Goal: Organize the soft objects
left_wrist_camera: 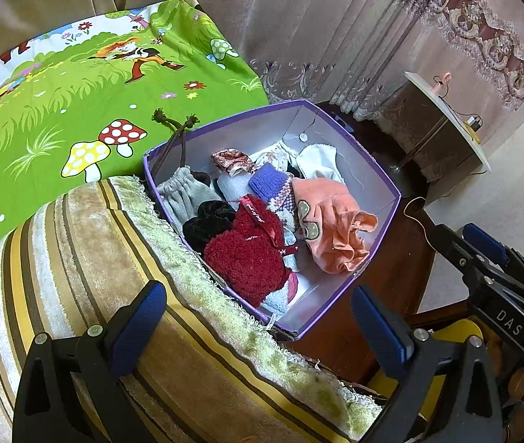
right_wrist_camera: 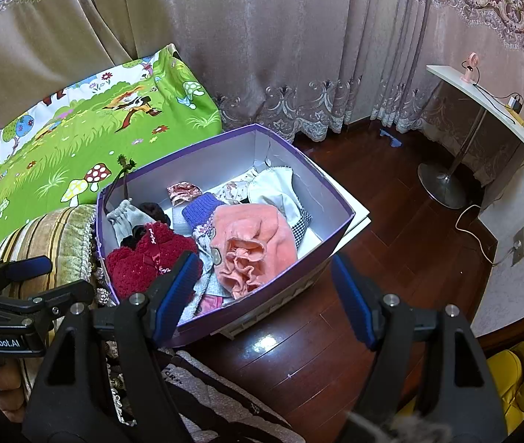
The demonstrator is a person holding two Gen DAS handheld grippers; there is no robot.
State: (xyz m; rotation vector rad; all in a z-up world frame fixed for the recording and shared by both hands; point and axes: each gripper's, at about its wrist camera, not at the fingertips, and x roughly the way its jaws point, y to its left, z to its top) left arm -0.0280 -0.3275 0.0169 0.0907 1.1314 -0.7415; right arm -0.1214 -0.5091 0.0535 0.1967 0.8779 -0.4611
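A purple-rimmed box (left_wrist_camera: 354, 155) (right_wrist_camera: 332, 229) stands on the floor beside a bed. It holds several soft items: a dark red fluffy piece (left_wrist_camera: 250, 254) (right_wrist_camera: 140, 262), an orange garment (left_wrist_camera: 335, 221) (right_wrist_camera: 254, 247), a blue-cuffed knit sock (left_wrist_camera: 269, 184) (right_wrist_camera: 199, 210), a grey drawstring pouch (left_wrist_camera: 188, 195) (right_wrist_camera: 125, 221) and white cloths (left_wrist_camera: 317, 162) (right_wrist_camera: 276, 188). My left gripper (left_wrist_camera: 258, 321) is open and empty, above the striped cushion and the box's near edge. My right gripper (right_wrist_camera: 262, 295) is open and empty, at the box's near side. The right gripper also shows in the left wrist view (left_wrist_camera: 483, 251).
A striped cushion (left_wrist_camera: 114, 295) (right_wrist_camera: 58, 236) lies left of the box. A green cartoon bedsheet (left_wrist_camera: 77, 103) (right_wrist_camera: 77, 140) lies behind it. Curtains (right_wrist_camera: 280, 55) hang at the back. A white side table (right_wrist_camera: 483, 107) with a cable stands right on dark wood floor (right_wrist_camera: 391, 221).
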